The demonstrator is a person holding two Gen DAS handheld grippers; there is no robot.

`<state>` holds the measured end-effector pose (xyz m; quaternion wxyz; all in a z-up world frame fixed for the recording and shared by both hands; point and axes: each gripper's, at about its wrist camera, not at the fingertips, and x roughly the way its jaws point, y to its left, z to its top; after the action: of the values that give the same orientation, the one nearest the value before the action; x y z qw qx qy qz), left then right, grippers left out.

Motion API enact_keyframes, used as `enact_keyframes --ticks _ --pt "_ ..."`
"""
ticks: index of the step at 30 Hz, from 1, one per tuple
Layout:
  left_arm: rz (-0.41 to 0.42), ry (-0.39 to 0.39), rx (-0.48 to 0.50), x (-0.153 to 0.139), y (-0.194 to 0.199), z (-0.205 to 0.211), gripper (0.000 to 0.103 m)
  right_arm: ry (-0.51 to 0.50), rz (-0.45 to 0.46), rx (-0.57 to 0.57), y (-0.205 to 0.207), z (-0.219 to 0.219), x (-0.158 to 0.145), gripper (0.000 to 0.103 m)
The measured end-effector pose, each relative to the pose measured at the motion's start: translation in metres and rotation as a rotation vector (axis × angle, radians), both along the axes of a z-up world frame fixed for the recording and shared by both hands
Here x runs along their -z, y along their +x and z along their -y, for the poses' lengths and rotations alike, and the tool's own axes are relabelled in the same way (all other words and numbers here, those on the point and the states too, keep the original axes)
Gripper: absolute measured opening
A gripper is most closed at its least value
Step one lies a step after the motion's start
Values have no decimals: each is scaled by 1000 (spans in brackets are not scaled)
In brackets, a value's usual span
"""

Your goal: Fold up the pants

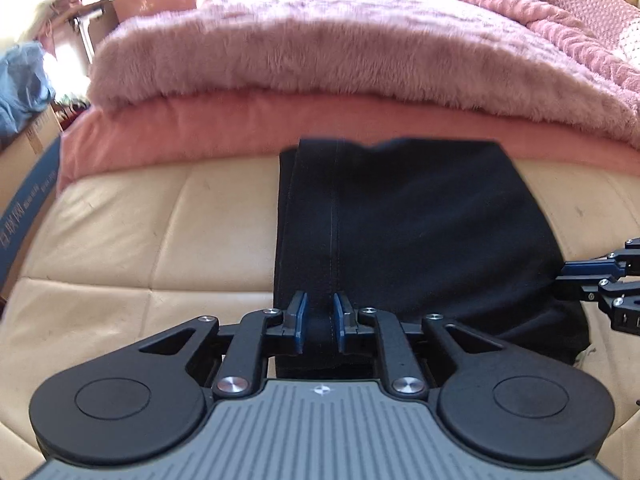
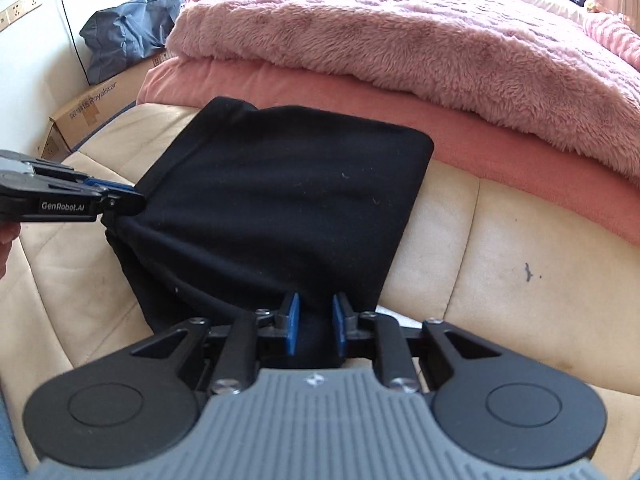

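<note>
Left gripper (image 1: 320, 322): black linkage arms, blue pads, grey ribbed body. Jaws drawn narrow, clamped on a bunched near corner of the black pants (image 1: 412, 224), cloth pinched between the pads. Seen from the right wrist view it enters at 9 o'clock (image 2: 120, 196), biting the garment's left edge, where the fabric puckers into radiating creases.

Right gripper (image 2: 316, 326): same build. Jaws narrow, gripping the pants (image 2: 288, 196) at their near hem, cloth filling the gap between the blue pads. In the left wrist view it shows at 3 o'clock (image 1: 568, 272), tips at the garment's right edge.

Pants: black, matte knit with faint lint; folded into a broad rectangular panel, a stitched seam running lengthwise near its left side. Lying at centre on the cushion, far edge touching the pink bedding at 12 o'clock.

Cushion (image 1: 160, 248): cream leather, smooth, quilted into panels by stitched grooves; small dark mark toward 3 o'clock in the right wrist view.

Blanket (image 1: 300, 60): pink, long shaggy pile, stacked on a smoother salmon quilt (image 1: 180, 140).

Cardboard box (image 2: 100, 100): at 10 o'clock, blue bag (image 2: 128, 36) atop.
</note>
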<state>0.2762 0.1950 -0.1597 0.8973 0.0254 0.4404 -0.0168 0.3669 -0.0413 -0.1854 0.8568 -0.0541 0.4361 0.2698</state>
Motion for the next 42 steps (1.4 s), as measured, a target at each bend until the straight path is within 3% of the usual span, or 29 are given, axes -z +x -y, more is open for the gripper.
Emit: enact_keyframes --ticks 7,15,18,22,24,29,32,37,42 --pt "171 0 -18 -85 -53 17 21 131 91 54 -36 27 -76 29" --pt "415 24 -85 -172 -137 67 56 225 284 124 -121 65 -171 57" --pt "496 43 -90 -188 -165 90 74 240 362 149 -159 81 -200 74" --pt "562 25 -86 -198 -185 111 95 237 449 169 -205 95 -227 81" --pt "570 31 -96 -195 -192 117 103 233 482 190 -226 98 -234 82" --pt "572 104 -175 -182 -215 123 103 215 526 260 -265 103 -231 82" --pt "515 65 -187 -171 -228 121 103 197 507 279 -278 101 -220 82" --pt "394 70 -210 -149 -235 120 103 148 473 331 -289 96 -199 82" --pt "316 73 -201 -127 -239 120 103 123 381 268 -289 82 -174 82"
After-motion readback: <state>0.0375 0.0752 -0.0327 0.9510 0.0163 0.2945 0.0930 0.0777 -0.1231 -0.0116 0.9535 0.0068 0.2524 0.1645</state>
